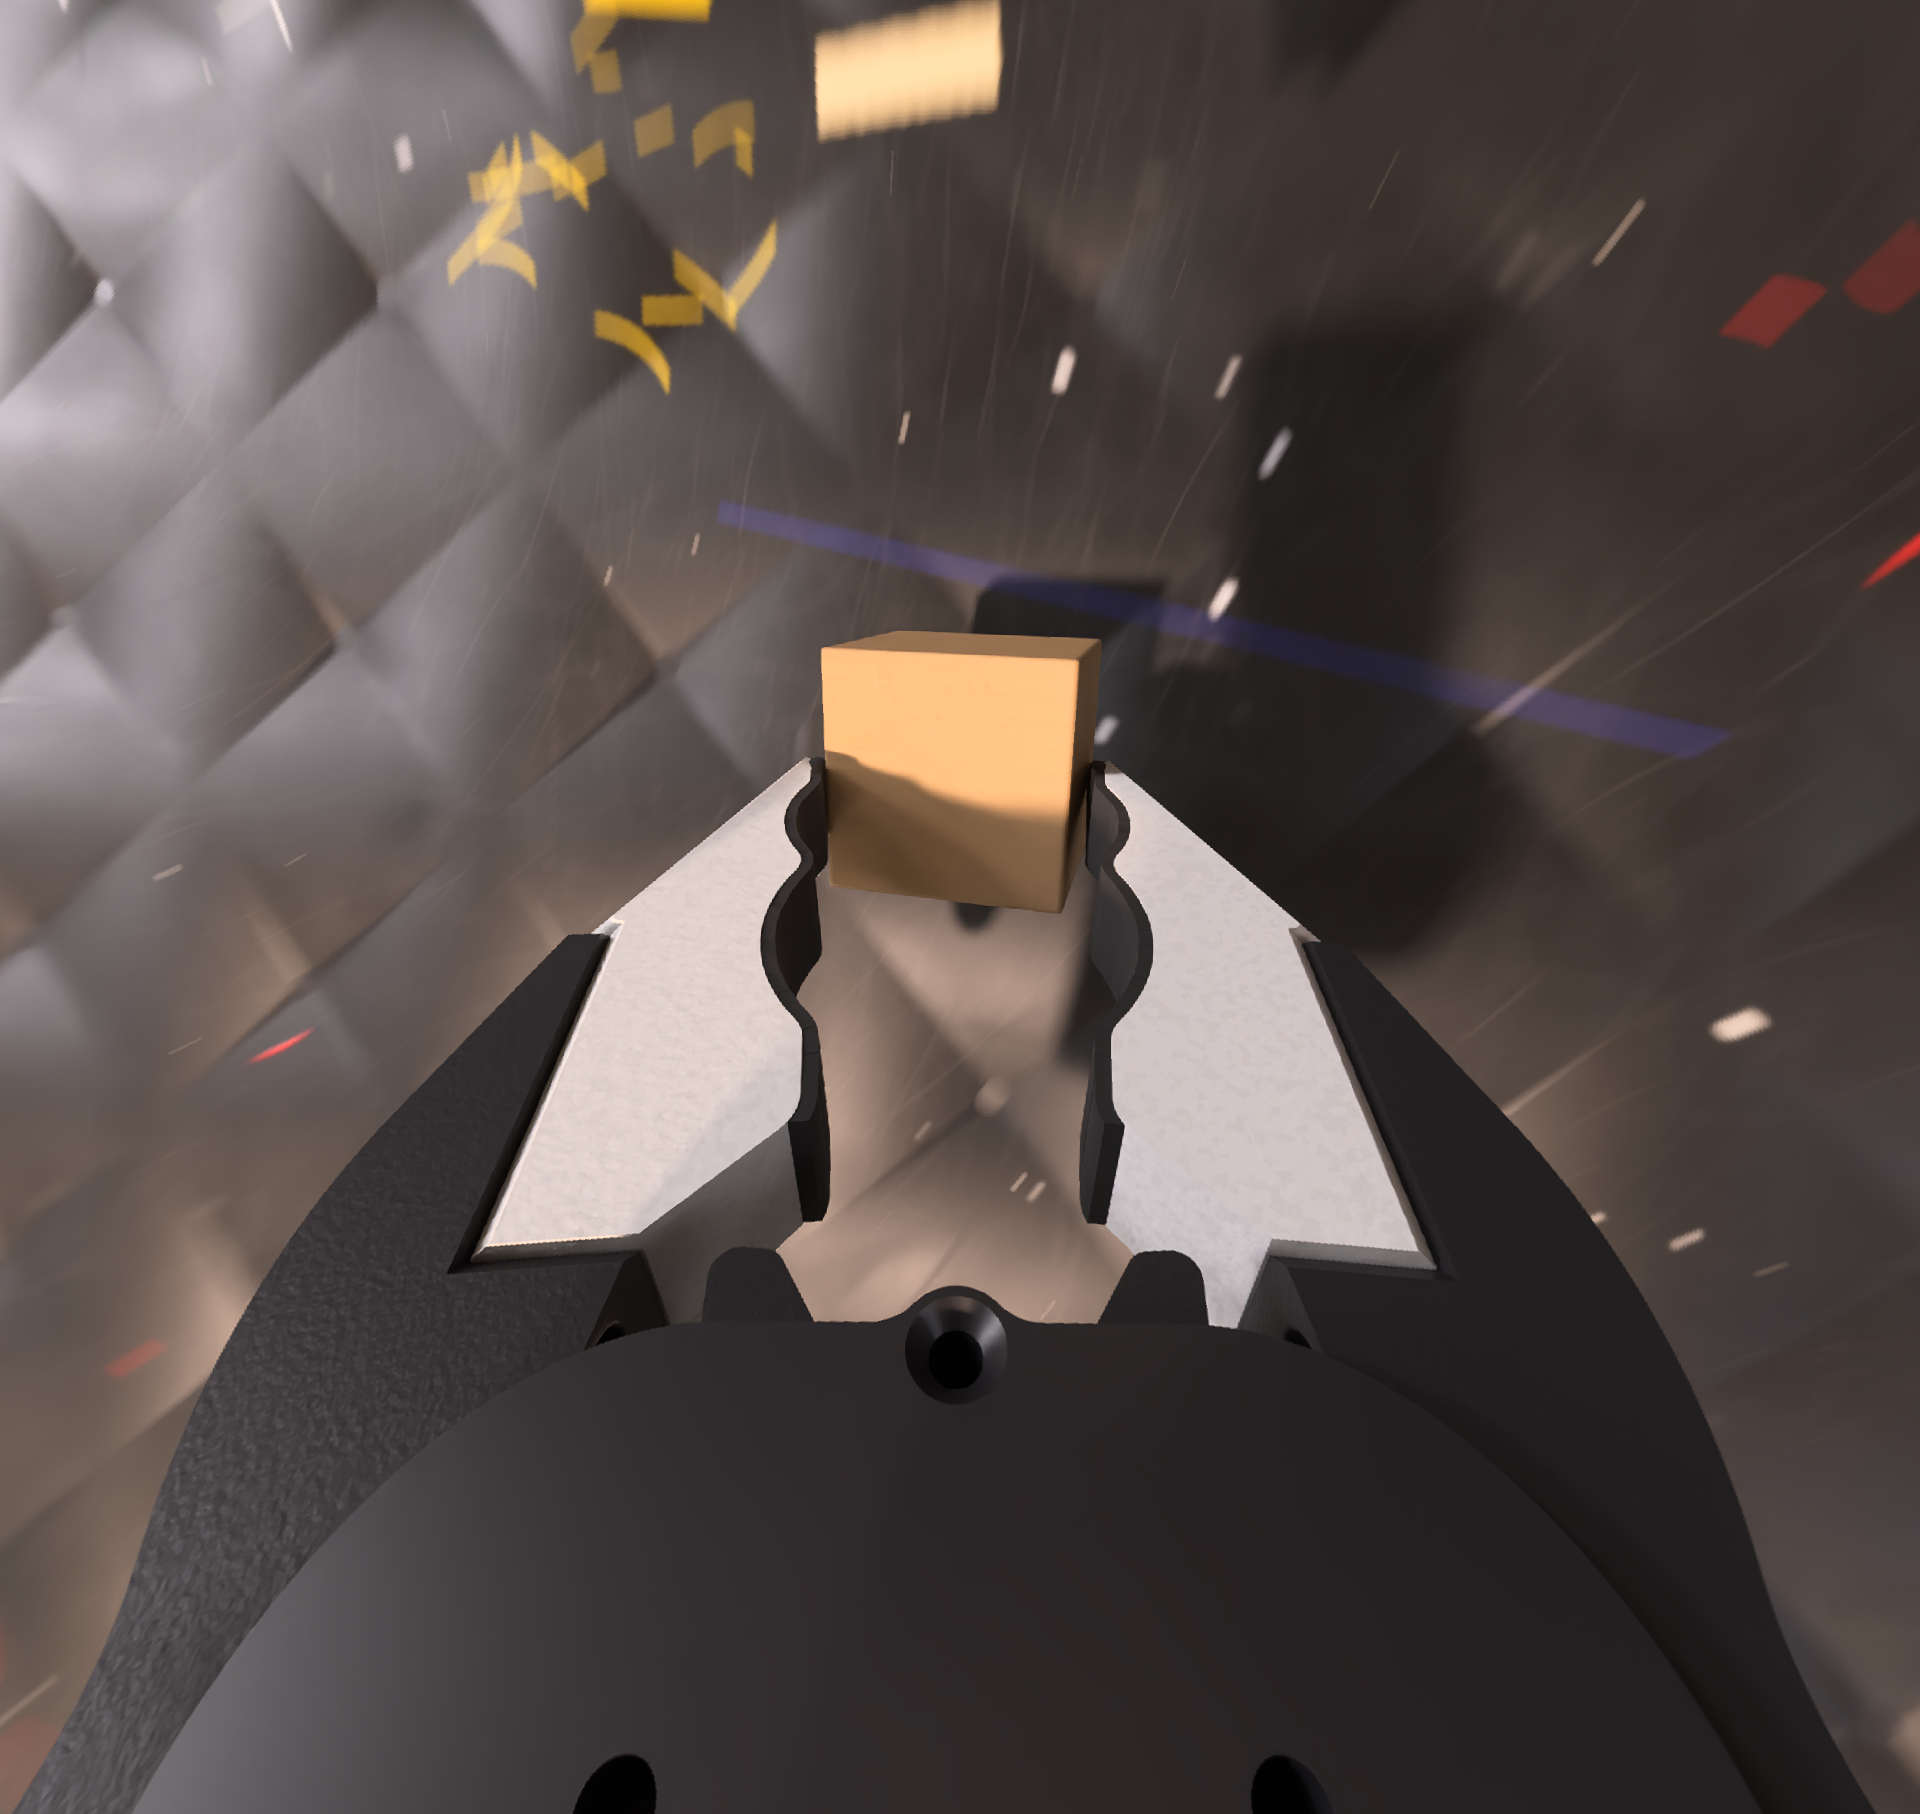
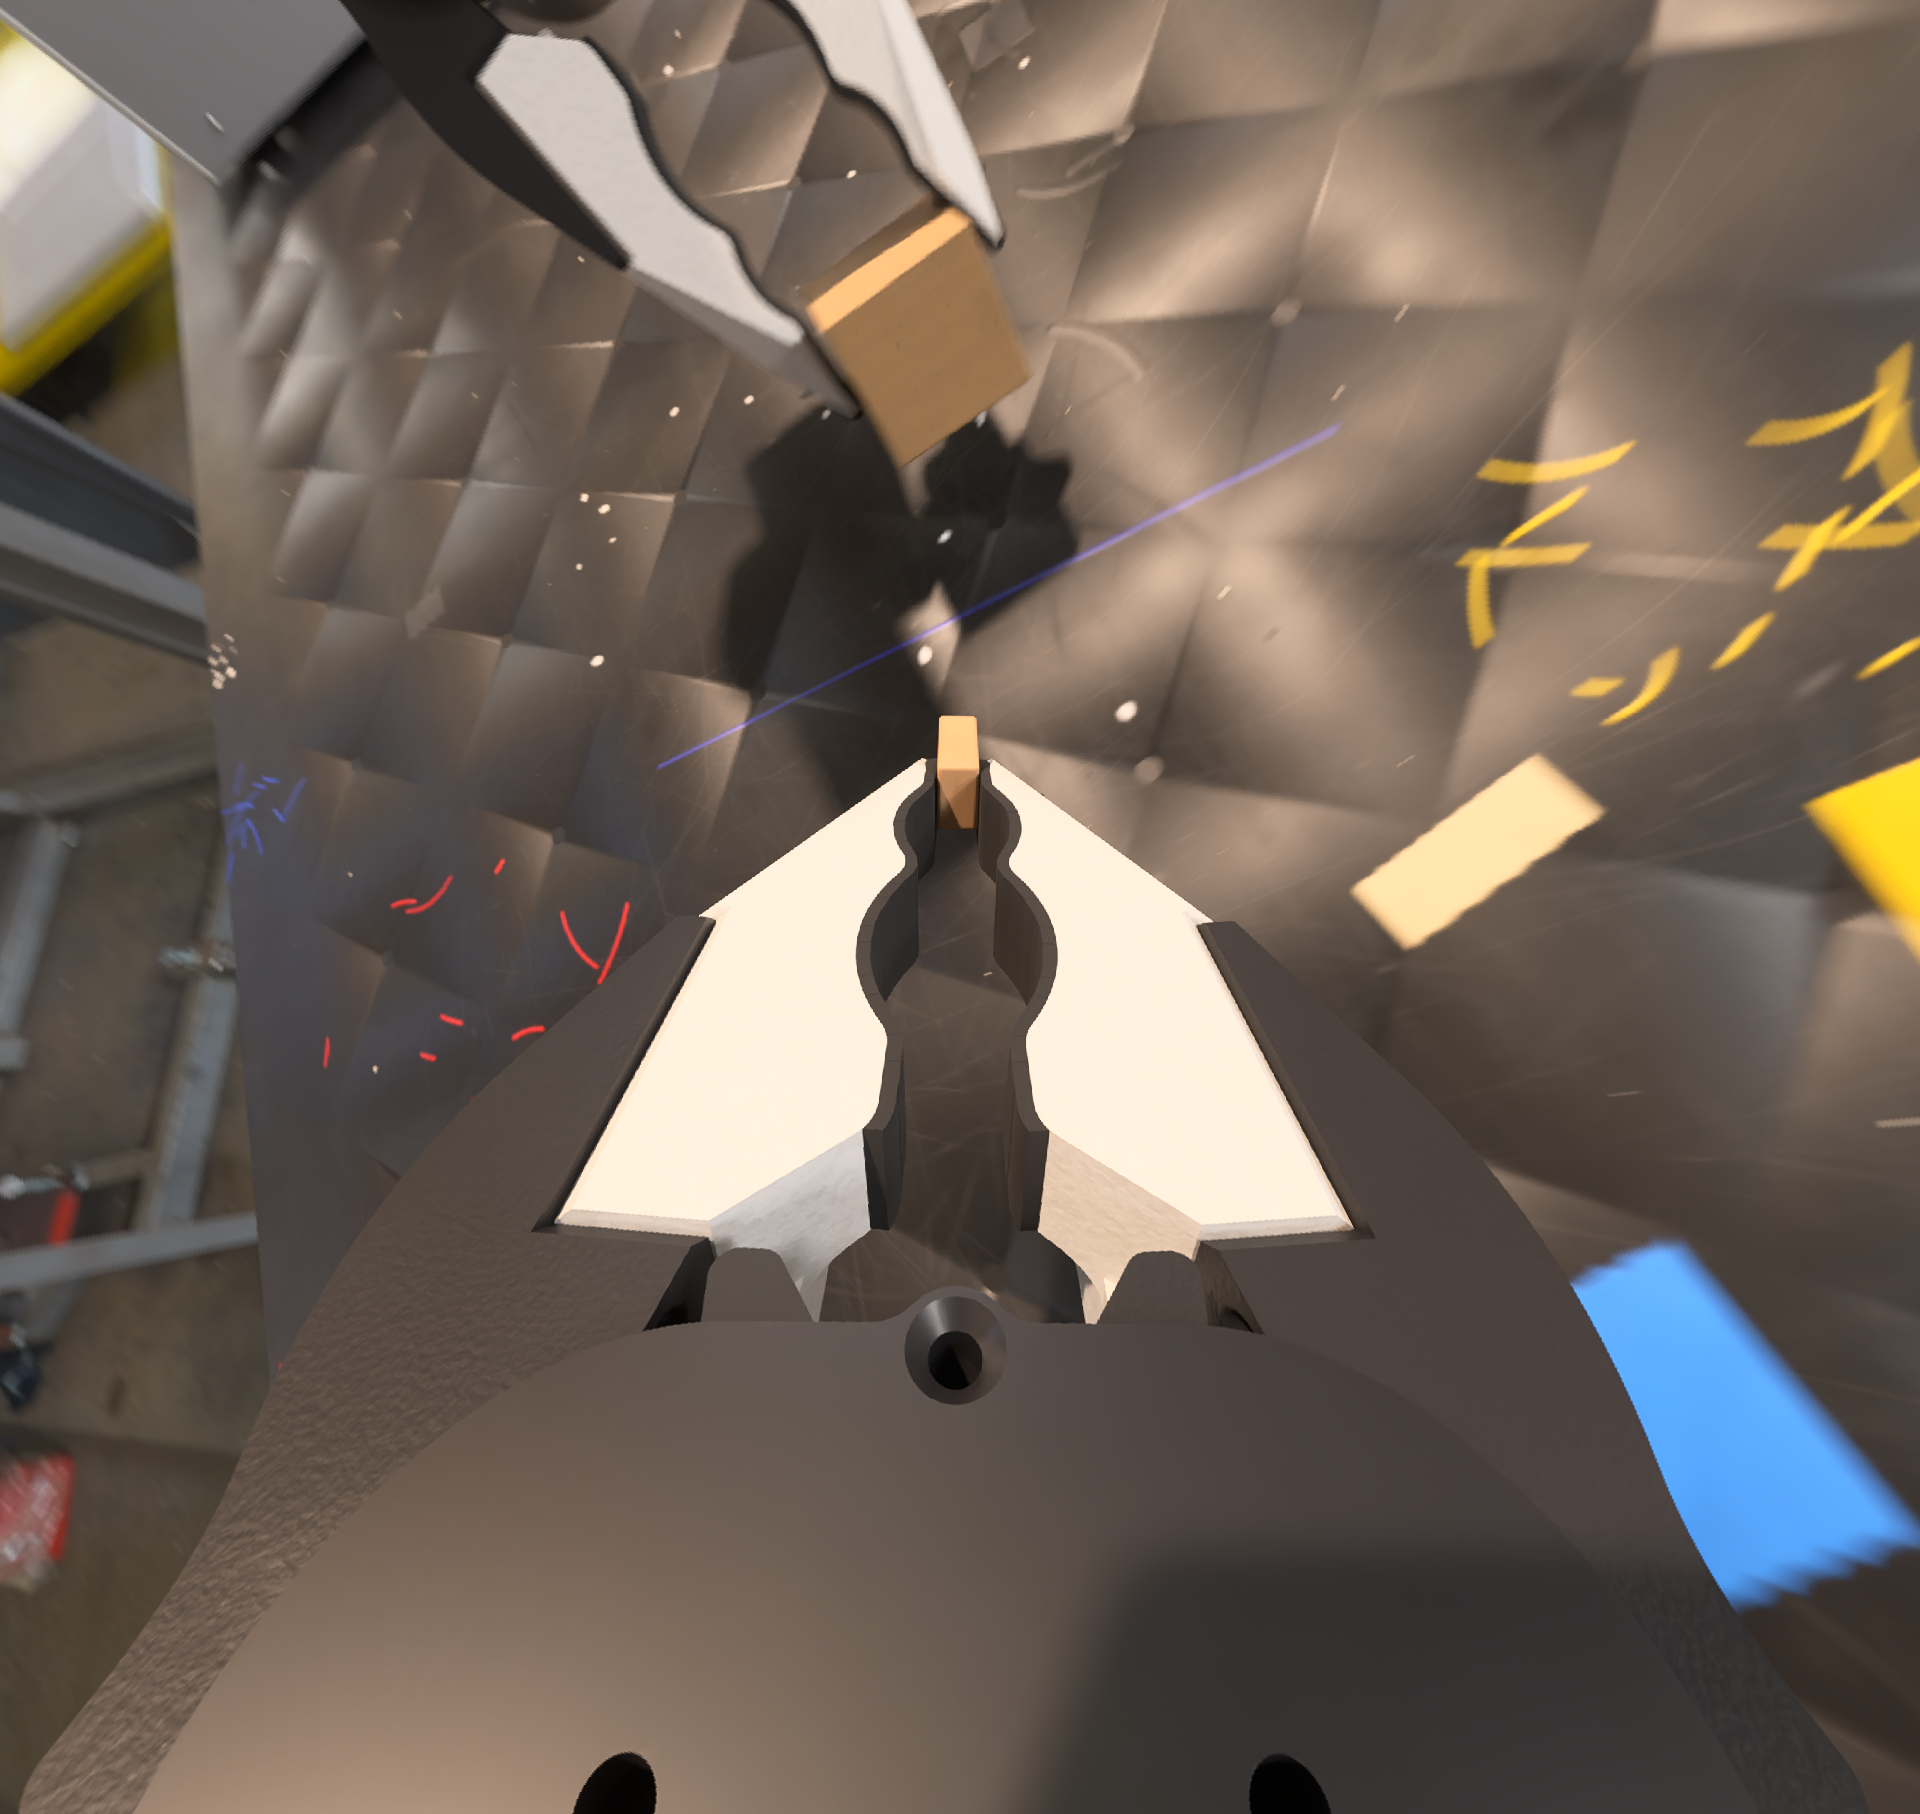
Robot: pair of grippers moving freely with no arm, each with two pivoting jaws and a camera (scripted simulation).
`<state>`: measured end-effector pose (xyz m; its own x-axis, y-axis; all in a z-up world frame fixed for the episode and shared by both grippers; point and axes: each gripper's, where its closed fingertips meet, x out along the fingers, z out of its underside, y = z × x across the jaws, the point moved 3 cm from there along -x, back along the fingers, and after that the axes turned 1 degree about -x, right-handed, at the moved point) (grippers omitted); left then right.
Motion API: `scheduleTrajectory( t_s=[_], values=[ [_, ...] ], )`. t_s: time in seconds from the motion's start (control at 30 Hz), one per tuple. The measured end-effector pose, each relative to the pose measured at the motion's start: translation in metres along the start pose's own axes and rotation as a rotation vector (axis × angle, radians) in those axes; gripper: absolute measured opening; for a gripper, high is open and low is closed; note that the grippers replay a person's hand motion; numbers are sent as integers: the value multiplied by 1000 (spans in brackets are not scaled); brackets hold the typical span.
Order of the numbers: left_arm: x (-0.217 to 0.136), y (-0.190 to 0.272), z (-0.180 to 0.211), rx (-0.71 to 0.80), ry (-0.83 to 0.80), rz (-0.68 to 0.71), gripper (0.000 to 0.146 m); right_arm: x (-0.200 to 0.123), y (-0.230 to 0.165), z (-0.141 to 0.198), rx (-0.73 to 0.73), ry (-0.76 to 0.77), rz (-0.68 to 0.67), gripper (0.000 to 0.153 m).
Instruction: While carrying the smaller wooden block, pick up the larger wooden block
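We've got 2 rigid, light blocks: left gripper (image 1: 956,777) pinches the larger wooden block (image 1: 951,777) by flat sides; below it, right gripper (image 2: 957,777) nips the smaller wooden block (image 2: 957,772).

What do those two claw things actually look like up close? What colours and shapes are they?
Each hand-held gripper, left and right, has a rounded matte black textured body with a small screw hole at its centre front. Two wedge-shaped white fingers taper forward to a point, edged inside with wavy black rubbery pads. No cables, sleeves or markings show. Seen from outside, the left one carries a grey vented box behind its fingers.
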<state>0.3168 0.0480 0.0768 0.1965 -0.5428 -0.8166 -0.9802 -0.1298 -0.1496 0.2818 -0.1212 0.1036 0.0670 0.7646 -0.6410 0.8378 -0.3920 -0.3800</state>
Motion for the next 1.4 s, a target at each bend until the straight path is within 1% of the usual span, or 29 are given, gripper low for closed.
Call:
scheduleTrajectory(
  t_s=[0.1,0.2,0.27,0.33,0.43,0.53,0.67,0.77,1.1,1.27,1.4],
  values=[
    [-13,5,-27,-238,321,210,50,-28,8,-49,-109,-167,103,6],
    [-25,1,-43,-427,565,413,50,-51,4,-94,-169,-394,97,6],
    [-36,-3,-50,-498,692,498,50,-57,-6,-122,-208,-503,55,6],
    [-47,-2,-55,-494,767,530,50,-58,-18,-147,-270,-630,6,6],
    [-62,3,-58,-445,799,541,50,-53,-36,-174,-357,-812,-82,6],
    [-74,2,-58,-465,854,566,50,-45,-51,-187,-413,-988,-140,6],
    [-79,3,-56,-456,859,565,50,-33,-64,-200,-467,-1092,-136,6],
    [-81,4,-55,-463,864,572,50,-26,-66,-202,-477,-1167,-110,6],
    [-78,7,-51,-470,840,582,50,-18,-66,-198,-486,-1325,-40,6],
    [-76,7,-51,-487,837,604,50,-16,-64,-198,-474,-1355,-23,6],
    [-75,8,-50,-519,847,662,50,-14,-64,-198,-497,-1361,-7,6]
  ],
)
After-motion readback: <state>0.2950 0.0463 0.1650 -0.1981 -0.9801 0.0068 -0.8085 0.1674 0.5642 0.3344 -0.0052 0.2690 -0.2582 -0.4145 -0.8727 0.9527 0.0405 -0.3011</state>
